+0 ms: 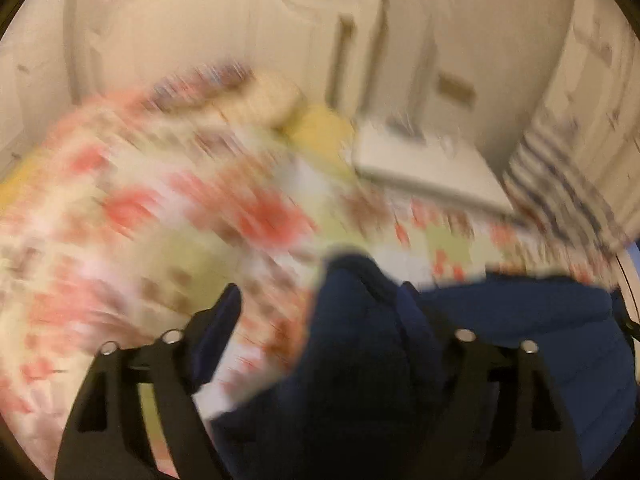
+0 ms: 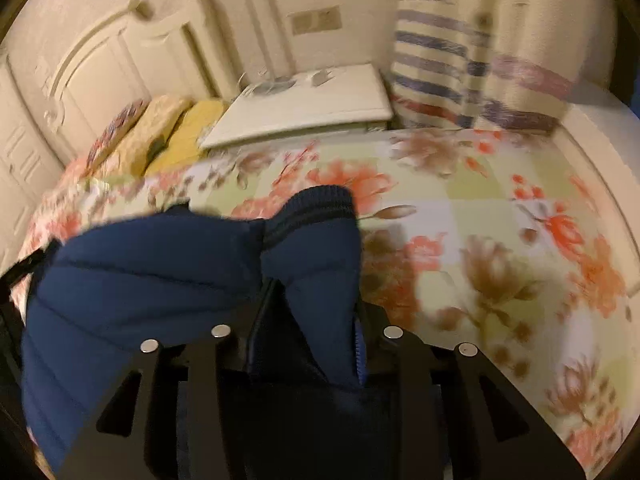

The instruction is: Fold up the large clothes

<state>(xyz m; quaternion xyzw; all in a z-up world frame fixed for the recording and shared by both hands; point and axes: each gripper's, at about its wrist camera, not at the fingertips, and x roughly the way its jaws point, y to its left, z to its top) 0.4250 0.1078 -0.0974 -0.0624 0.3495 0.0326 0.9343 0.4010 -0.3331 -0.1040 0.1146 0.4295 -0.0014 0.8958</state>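
A dark blue quilted jacket (image 1: pixel 520 340) hangs bunched in front of both cameras, above a bed with a floral cover (image 1: pixel 140 208). In the left wrist view my left gripper (image 1: pixel 316 320) has its fingers apart; the jacket drapes over the right finger and the left finger (image 1: pixel 218 320) stands bare. The view is badly blurred. In the right wrist view my right gripper (image 2: pixel 312 320) is closed on a fold of the jacket (image 2: pixel 316 248) with a zip edge; the rest of the jacket (image 2: pixel 132 280) spreads to the left.
The floral bed cover (image 2: pixel 480 240) fills the right wrist view. Pillows (image 2: pixel 168 136) lie at the headboard. A white bedside table (image 2: pixel 312 108) stands beyond the bed, with a striped curtain (image 2: pixel 436 64) to its right. Cream wall panels lie behind.
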